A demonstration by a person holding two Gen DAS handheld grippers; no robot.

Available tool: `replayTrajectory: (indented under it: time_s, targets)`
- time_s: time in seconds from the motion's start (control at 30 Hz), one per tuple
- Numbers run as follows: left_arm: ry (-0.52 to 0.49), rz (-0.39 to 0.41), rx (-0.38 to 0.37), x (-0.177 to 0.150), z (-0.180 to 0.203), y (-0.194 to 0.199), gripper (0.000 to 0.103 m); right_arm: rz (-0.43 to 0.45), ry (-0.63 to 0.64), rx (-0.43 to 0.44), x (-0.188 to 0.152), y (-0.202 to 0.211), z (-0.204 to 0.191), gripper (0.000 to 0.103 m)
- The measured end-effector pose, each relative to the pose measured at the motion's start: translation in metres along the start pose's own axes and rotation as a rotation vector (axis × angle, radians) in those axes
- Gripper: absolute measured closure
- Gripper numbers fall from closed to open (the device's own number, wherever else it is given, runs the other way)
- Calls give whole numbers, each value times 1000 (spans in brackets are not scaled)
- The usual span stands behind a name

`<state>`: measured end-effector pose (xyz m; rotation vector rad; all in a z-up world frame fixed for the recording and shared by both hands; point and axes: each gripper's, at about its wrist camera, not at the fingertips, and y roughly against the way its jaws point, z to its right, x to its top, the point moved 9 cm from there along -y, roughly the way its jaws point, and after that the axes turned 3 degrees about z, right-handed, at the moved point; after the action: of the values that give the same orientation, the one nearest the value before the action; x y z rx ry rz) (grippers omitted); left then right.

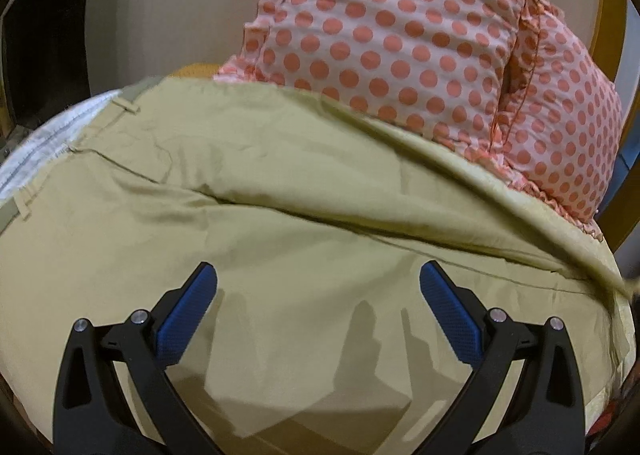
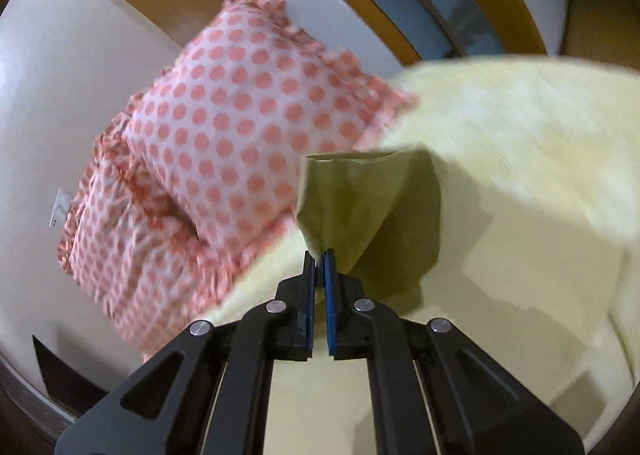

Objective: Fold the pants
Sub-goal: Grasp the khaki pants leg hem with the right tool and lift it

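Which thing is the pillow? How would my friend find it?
Start at the big khaki cotton pants spread out in front of the open left gripper. Just behind their far edge, against the pale wall, leans the puffy white pillow with coral polka dots. It is the only spotted thing, with a frilly ruffled edge.
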<state>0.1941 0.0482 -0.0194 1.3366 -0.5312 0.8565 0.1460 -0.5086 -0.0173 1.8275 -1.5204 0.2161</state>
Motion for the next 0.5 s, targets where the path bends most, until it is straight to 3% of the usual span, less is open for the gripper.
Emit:
replayTrajectory:
  time_s: [0.1, 0.17, 0.2, 0.23, 0.3, 0.4, 0.43, 0.47, 0.5]
  targets:
    - [-30, 36, 16, 7, 4, 12, 2, -74, -51, -33, -14, -8, 10, 94]
    - [-38, 49, 18, 12, 4, 20, 2, -97, -93, -28, -22, -6, 15, 79]
    - [-36, 59, 22, 16, 2, 25, 2, -105, -103, -34, -23, -9, 14, 61]
    - [-37, 64, 27, 19, 0, 28, 2, -107, -101, -43, -25, -8, 17, 51]
    - [-46, 79, 40, 28, -4, 32, 2, -115, -96, -58, -27, -12, 19, 51]
    - [-82, 98, 59, 47, -6, 30, 2, -90, -83, -106, -28, -13, 23, 60]
    - [-93, 93, 60, 54, -5, 26, 2, -82, -77, -119, -27, -15, 25, 68]
    - [-97, 81, 48, 62, -4, 21, 2, -77, -67, -112, -25, -20, 28, 76]
    - [-93, 70, 28, 69, -4, 16, 2, -76, -54, -99, -23, -25, 29, 100]
